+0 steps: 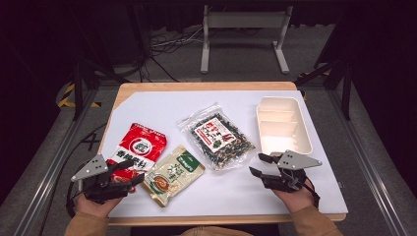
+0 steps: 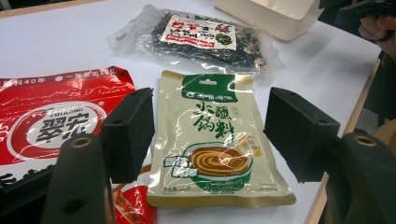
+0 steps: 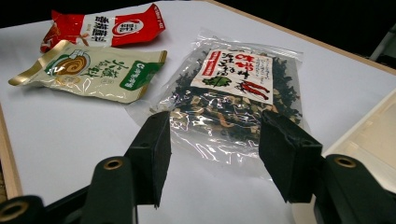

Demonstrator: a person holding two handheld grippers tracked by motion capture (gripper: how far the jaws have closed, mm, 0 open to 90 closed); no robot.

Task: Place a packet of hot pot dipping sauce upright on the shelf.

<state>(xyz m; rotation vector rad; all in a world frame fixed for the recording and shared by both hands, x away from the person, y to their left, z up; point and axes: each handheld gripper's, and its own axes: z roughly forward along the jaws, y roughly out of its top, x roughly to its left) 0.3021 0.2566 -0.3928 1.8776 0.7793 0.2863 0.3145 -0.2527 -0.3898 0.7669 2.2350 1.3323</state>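
Both grippers hover with jaws apart, empty. The right gripper (image 1: 259, 164) faces the seaweed bag (image 3: 233, 95) at ten o'clock; best pinch its clear edge. The left gripper (image 1: 132, 170) should take the beige pouch (image 2: 212, 140) low.

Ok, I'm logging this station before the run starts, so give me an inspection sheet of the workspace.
Surface: white sheet over a wooden table.
Job's things: red foil packet, beige sauce pouch, clear bag of dark dried greens, lying flat; cream divided plastic tray.
Clutter: nothing seen.
Grippers: left gripper and right gripper open, holding nothing.
Cables: black leads on the floor.
Surroundings: grey metal stand, dark room.
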